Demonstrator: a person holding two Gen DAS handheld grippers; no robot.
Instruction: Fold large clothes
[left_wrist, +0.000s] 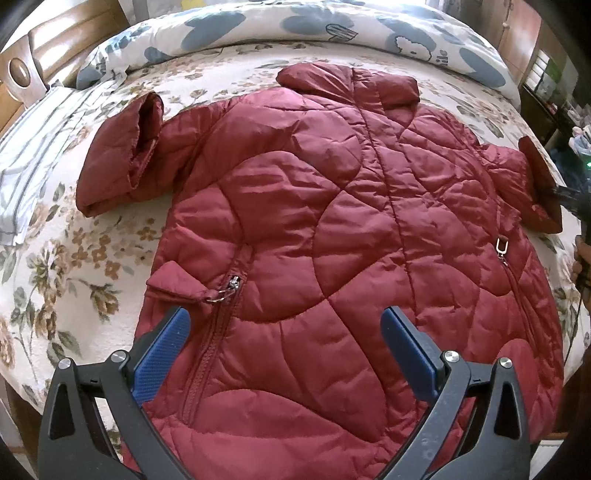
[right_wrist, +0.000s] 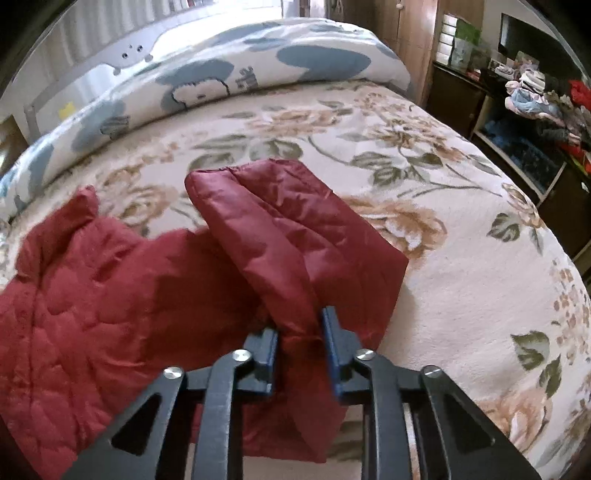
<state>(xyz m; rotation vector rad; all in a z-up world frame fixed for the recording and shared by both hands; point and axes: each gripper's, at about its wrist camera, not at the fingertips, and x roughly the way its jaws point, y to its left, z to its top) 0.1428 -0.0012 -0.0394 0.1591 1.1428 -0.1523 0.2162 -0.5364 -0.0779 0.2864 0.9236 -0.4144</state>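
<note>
A dark red quilted jacket (left_wrist: 332, 229) lies spread front-up on the bed, collar at the far side, hem toward me. Its left sleeve (left_wrist: 122, 155) is bent back beside the body. My left gripper (left_wrist: 284, 325) is open and empty, hovering over the lower front of the jacket near the pocket zipper (left_wrist: 232, 284). My right gripper (right_wrist: 299, 339) is shut on the jacket's right sleeve (right_wrist: 295, 236), which is pinched between the blue pads and lifted a little off the bed. That gripper also shows dark at the right edge of the left wrist view (left_wrist: 576, 206).
The bed carries a cream floral blanket (right_wrist: 443, 258). A rolled white-and-blue duvet (left_wrist: 295, 26) lies along the far side. A striped cloth (left_wrist: 33, 147) lies at the left. A wooden headboard (left_wrist: 66, 40) stands at the far left, and dark shelves with clutter (right_wrist: 535, 110) to the right.
</note>
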